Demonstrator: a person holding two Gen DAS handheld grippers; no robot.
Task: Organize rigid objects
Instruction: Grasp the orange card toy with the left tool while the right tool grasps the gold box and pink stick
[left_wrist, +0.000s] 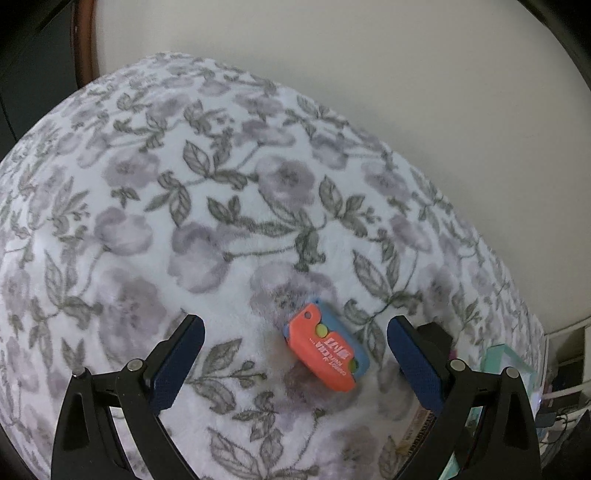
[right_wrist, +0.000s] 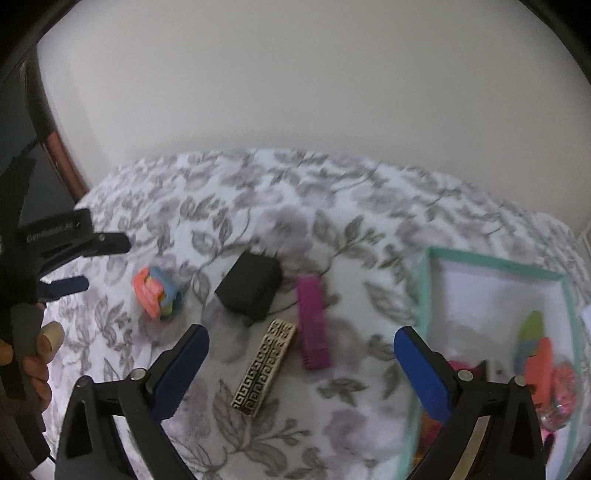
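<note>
Left gripper (left_wrist: 295, 354) gapes around the orange toy (left_wrist: 325, 350); right gripper (right_wrist: 301, 363) gapes, empty; soft blanket (left_wrist: 147, 221) may let the toy tip when pinched.

The left wrist camera looks forward and down along its open claw (left_wrist: 295, 354), close above the flowered blanket (left_wrist: 147, 206), with the orange and blue case (left_wrist: 325, 349) just ahead. The right wrist camera looks from farther back over the same blanket toward the wall. Both views share this case (right_wrist: 157, 293); in the right view the left claw (right_wrist: 79, 264) appears just left of it.
</note>
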